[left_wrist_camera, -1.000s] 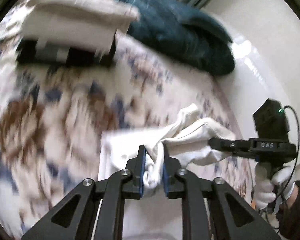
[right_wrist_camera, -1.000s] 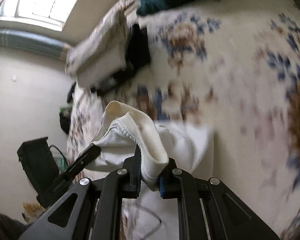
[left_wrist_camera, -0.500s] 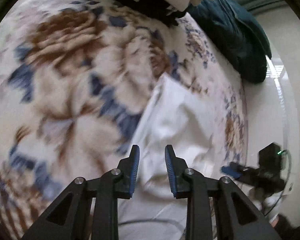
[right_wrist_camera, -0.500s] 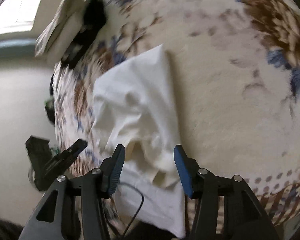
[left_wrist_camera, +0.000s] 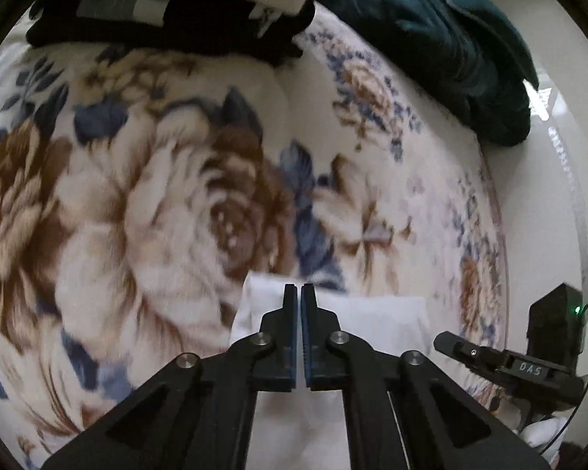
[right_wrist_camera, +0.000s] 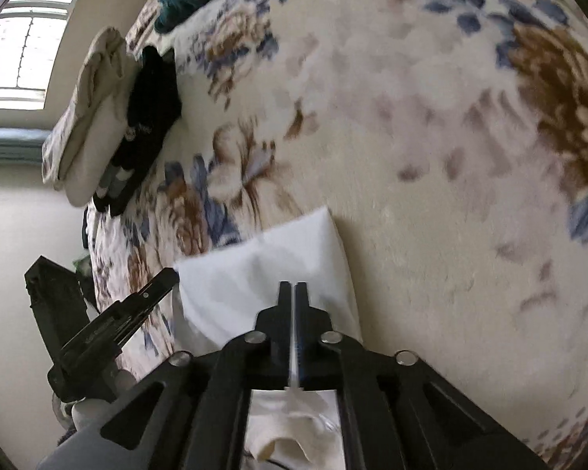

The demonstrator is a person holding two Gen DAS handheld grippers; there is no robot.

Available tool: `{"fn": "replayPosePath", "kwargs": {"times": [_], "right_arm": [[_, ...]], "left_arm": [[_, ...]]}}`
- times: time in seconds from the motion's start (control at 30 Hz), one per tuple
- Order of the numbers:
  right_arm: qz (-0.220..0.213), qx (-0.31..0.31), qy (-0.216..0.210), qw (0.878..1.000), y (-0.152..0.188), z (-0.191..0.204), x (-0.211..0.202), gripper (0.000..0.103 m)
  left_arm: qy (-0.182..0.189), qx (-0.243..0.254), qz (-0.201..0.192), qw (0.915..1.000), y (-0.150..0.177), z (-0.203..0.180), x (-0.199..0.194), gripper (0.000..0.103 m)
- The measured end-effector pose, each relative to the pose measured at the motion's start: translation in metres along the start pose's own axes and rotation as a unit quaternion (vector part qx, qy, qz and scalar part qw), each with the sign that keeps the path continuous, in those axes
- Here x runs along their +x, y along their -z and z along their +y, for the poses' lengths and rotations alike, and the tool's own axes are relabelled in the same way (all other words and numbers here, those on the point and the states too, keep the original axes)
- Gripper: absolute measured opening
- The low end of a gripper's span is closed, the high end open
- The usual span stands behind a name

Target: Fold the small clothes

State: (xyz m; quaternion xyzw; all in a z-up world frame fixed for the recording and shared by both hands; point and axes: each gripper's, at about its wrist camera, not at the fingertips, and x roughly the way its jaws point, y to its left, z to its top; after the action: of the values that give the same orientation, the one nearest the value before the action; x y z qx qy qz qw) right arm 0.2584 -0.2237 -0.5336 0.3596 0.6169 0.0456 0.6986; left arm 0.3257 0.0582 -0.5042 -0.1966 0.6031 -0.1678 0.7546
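A white garment (left_wrist_camera: 376, 317) is seen lying flat on a floral blanket (left_wrist_camera: 156, 196), folded into a rough rectangle with its far corner (right_wrist_camera: 325, 211) pointing up the bed. The left gripper (left_wrist_camera: 298, 293) is held over the garment's near part with its jaws pressed together; no cloth is seen between them. The right gripper (right_wrist_camera: 293, 291) is likewise poised above the cloth, jaws drawn together with only a sliver of light between the pads. Each gripper is caught at the edge of the other's view. At the far side of the blanket, a stack of folded clothes (right_wrist_camera: 98, 117), cream over black, is seen beside a dark teal garment (left_wrist_camera: 443, 43).
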Motion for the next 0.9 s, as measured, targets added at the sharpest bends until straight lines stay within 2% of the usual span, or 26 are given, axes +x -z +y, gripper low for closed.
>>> {"fn": "replayPosePath", "kwargs": {"times": [0.1, 0.17, 0.23, 0.27, 0.33, 0.4, 0.47, 0.6, 0.67, 0.7, 0.77, 0.8, 0.83, 0.9], "right_arm": [[-0.012, 0.002, 0.005, 1.000, -0.007, 0.003, -0.007, 0.000], [0.003, -0.007, 0.021, 1.000, -0.010, 0.007, -0.011, 0.001], [0.029, -0.029, -0.010, 0.999, -0.004, 0.012, -0.015, 0.001], [0.038, -0.043, -0.031, 0.998, 0.004, 0.015, -0.018, 0.001], [0.066, -0.074, -0.034, 0.994, 0.025, 0.020, -0.017, 0.001], [0.101, -0.105, -0.020, 0.989, 0.051, 0.026, -0.007, 0.001], [0.141, -0.130, -0.010, 0.981, 0.081, 0.029, 0.007, 0.001], [0.213, -0.139, 0.010, 0.967, 0.134, 0.022, 0.030, 0.001], [0.221, -0.134, 0.014, 0.966, 0.149, 0.019, 0.028, 0.002], [0.219, -0.129, 0.017, 0.967, 0.151, 0.018, 0.024, 0.006], [0.196, -0.109, 0.009, 0.975, 0.147, 0.016, 0.009, 0.025], [0.176, -0.093, 0.003, 0.980, 0.142, 0.014, 0.000, 0.042], [0.163, -0.074, -0.002, 0.984, 0.138, 0.011, -0.007, 0.048], [0.139, -0.019, -0.019, 0.990, 0.127, 0.001, -0.015, 0.048]], "left_arm": [[-0.018, 0.002, -0.004, 0.9998, -0.010, 0.001, -0.007, 0.000], [-0.006, -0.008, 0.006, 0.9999, -0.009, 0.002, -0.014, 0.002], [-0.017, 0.004, 0.020, 0.9996, 0.006, -0.005, -0.025, 0.002], [-0.024, 0.018, 0.023, 0.9993, 0.014, -0.011, -0.030, 0.003], [-0.042, 0.045, 0.029, 0.9977, 0.037, -0.021, -0.041, 0.004], [-0.050, 0.055, 0.037, 0.9965, 0.057, -0.028, -0.044, 0.017], [-0.050, 0.050, 0.057, 0.9959, 0.080, -0.030, -0.043, 0.024], [-0.047, 0.029, 0.087, 0.9946, 0.114, -0.026, -0.036, 0.025], [-0.053, 0.017, 0.094, 0.9940, 0.124, -0.022, -0.033, 0.025], [-0.053, 0.008, 0.094, 0.9941, 0.125, -0.020, -0.034, 0.025], [-0.037, -0.018, 0.086, 0.9955, 0.125, -0.016, -0.044, 0.025], [-0.028, -0.042, 0.077, 0.9958, 0.124, -0.012, -0.050, 0.025], [-0.016, -0.066, 0.070, 0.9952, 0.125, -0.008, -0.055, 0.025], [-0.008, -0.109, 0.067, 0.9917, 0.126, 0.001, -0.060, 0.025]]}}
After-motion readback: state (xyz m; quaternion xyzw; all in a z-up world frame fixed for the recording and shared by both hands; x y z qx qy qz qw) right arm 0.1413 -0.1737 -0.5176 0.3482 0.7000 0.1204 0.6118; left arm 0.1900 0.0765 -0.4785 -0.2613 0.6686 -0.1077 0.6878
